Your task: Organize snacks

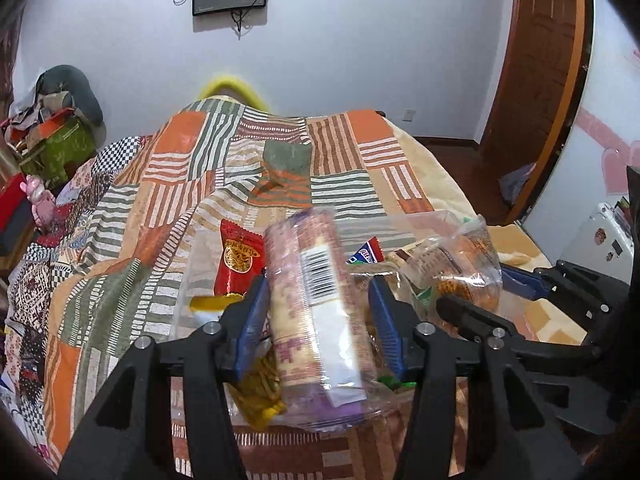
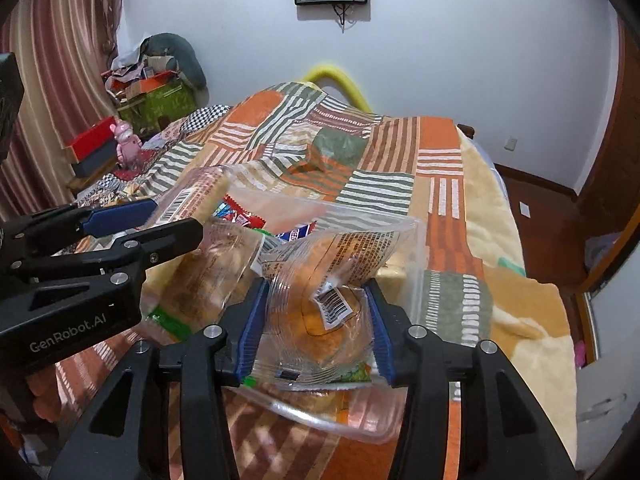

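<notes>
The bed [image 2: 448,184] carries everything: a patchwork quilt [image 1: 168,184] spreads across it, with open room on the far side and to the right, where the yellow blanket runs to the bed's edge and the floor drops away. On the quilt, near the front, sits a clear plastic bin [image 2: 414,256], already partly filled; its thin rim rises on the far and right sides, and those walls are what any incoming packet has to clear.

Two snacks are in the air over it. The left tongs [image 1: 318,312] are clamped on a long biscuit roll [image 1: 316,304], its long axis running away from the camera and tilted slightly left, barcode facing up, directly above the bin's left half. The right tongs [image 2: 316,312] are clamped on a clear pastry bag [image 2: 320,280], crumpled, its printed top flopping forward over the bin's right half.

The two tools are close together, the left one lying across in front of the right one's view, so there is little room between them; I judge the roll should go down lengthwise along the left wall.

Smaller things lie in the bin: a red packet [image 1: 238,258], a yellow packet [image 1: 260,384] beneath the roll, and a blue-and-red wrapper [image 1: 366,251] farther back.
</notes>
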